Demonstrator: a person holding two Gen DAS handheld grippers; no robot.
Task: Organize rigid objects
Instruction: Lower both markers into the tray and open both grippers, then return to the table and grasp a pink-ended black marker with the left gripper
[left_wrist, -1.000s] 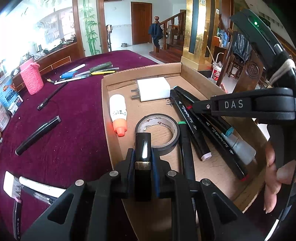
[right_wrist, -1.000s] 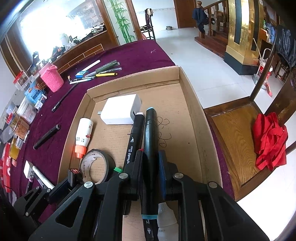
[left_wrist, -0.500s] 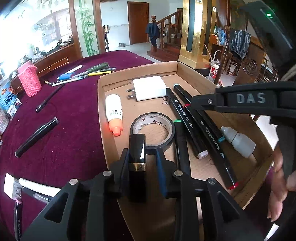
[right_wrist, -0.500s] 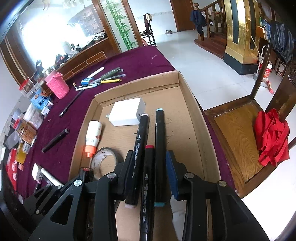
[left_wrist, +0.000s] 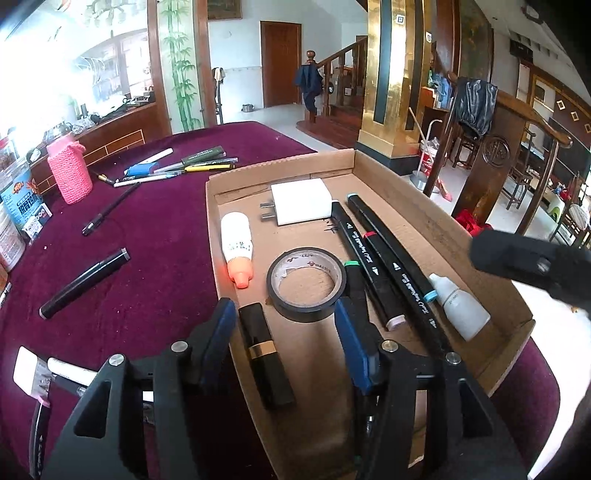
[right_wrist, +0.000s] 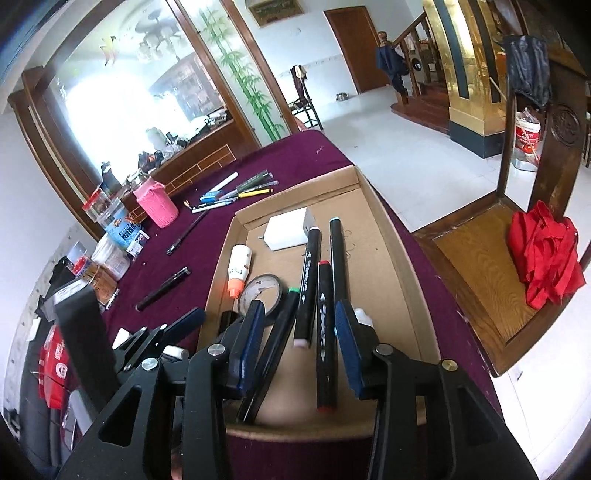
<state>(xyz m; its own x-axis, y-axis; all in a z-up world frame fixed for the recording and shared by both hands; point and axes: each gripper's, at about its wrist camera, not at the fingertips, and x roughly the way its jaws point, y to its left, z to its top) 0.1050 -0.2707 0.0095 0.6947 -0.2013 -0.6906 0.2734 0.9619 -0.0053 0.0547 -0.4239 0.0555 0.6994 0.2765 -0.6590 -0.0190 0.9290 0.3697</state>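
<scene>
A cardboard tray (left_wrist: 402, 184) (right_wrist: 391, 236) on the purple table holds a white charger (left_wrist: 301, 201), a white bottle with an orange cap (left_wrist: 238, 251), a black tape roll (left_wrist: 306, 282), several black markers (left_wrist: 391, 269) (right_wrist: 338, 258) and a small white dropper bottle (left_wrist: 460, 306). A black lipstick tube with a gold band (left_wrist: 264, 350) lies in the tray's near left corner between the pads of my open, empty left gripper (left_wrist: 286, 339). My right gripper (right_wrist: 299, 336) is open and empty above the markers at the tray's near end.
On the purple cloth left of the tray lie a black marker (left_wrist: 85, 282), a thin black pen (left_wrist: 110, 208), a cluster of pens (left_wrist: 177, 168) and white items (left_wrist: 55, 369). A pink knitted holder (left_wrist: 70, 173) and jars stand far left. A wooden chair with red cloth (right_wrist: 543, 254) stands right.
My left gripper opened and let the black lipstick tube down into the tray. My right gripper opened wider, released the marker and drew back and up.
</scene>
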